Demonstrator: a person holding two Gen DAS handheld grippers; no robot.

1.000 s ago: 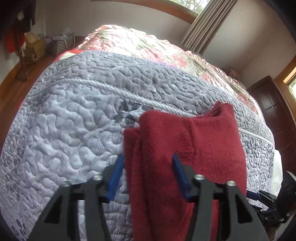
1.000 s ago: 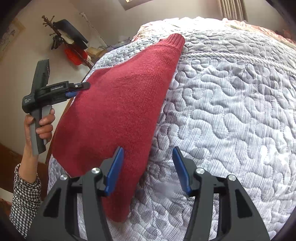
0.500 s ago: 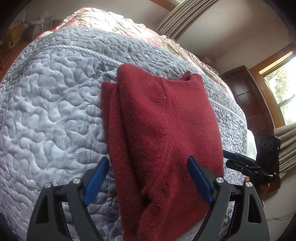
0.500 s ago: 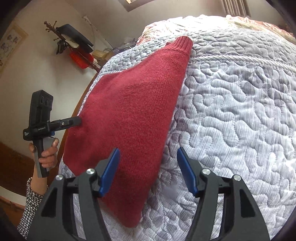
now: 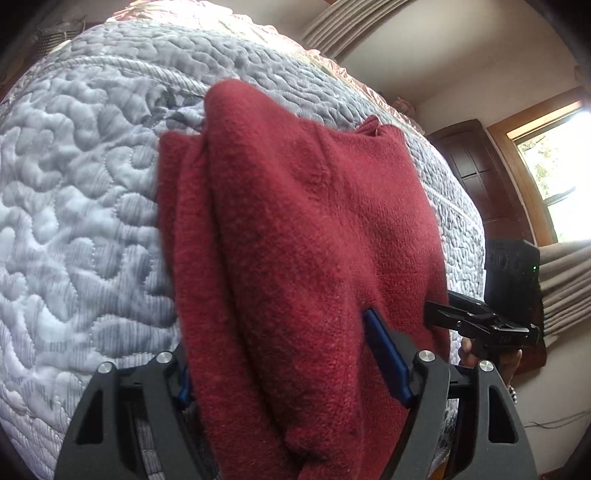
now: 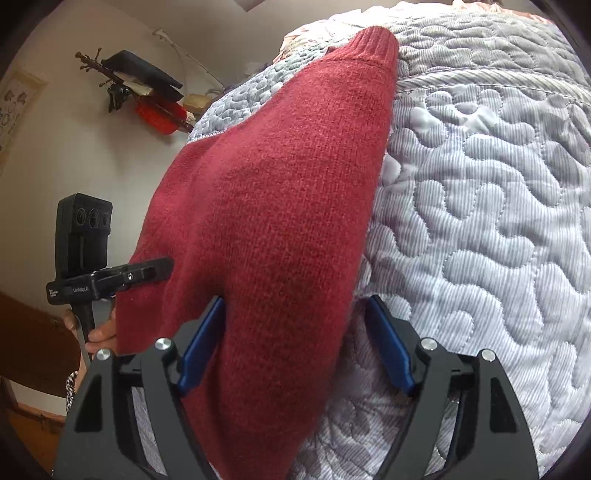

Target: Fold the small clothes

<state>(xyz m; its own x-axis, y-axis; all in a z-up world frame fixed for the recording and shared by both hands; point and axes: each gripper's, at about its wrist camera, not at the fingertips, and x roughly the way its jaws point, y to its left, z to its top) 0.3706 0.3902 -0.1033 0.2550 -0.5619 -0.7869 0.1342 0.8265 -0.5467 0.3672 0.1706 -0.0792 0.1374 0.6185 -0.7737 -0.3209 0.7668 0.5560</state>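
A dark red knit sweater (image 5: pixel 295 221) lies folded lengthwise on a grey quilted bedspread (image 5: pixel 74 184), its ribbed end pointing away. My left gripper (image 5: pixel 286 369) is open and straddles the near left part of the sweater; cloth covers most of its left finger. In the right wrist view the sweater (image 6: pixel 280 184) runs up the quilt (image 6: pixel 480 221), and my right gripper (image 6: pixel 295 343) is open around its near right edge. Each gripper shows in the other's view: the right gripper (image 5: pixel 432 310) at the sweater's right side, the left gripper (image 6: pixel 166 266) touching its left side.
A floral cover (image 5: pixel 258 33) lies further up the bed. Beyond stand curtains (image 5: pixel 351 26), a dark wooden cabinet (image 5: pixel 476 166) and a window (image 5: pixel 554 166). A coat rack with a black hat and a red bag (image 6: pixel 147 85) stands by the wall. A hand (image 6: pixel 99 332) holds the left gripper.
Both grippers have moved forward and down onto the sweater's near end. The cloth now sits between each pair of open fingers. The sweater itself has not shifted.
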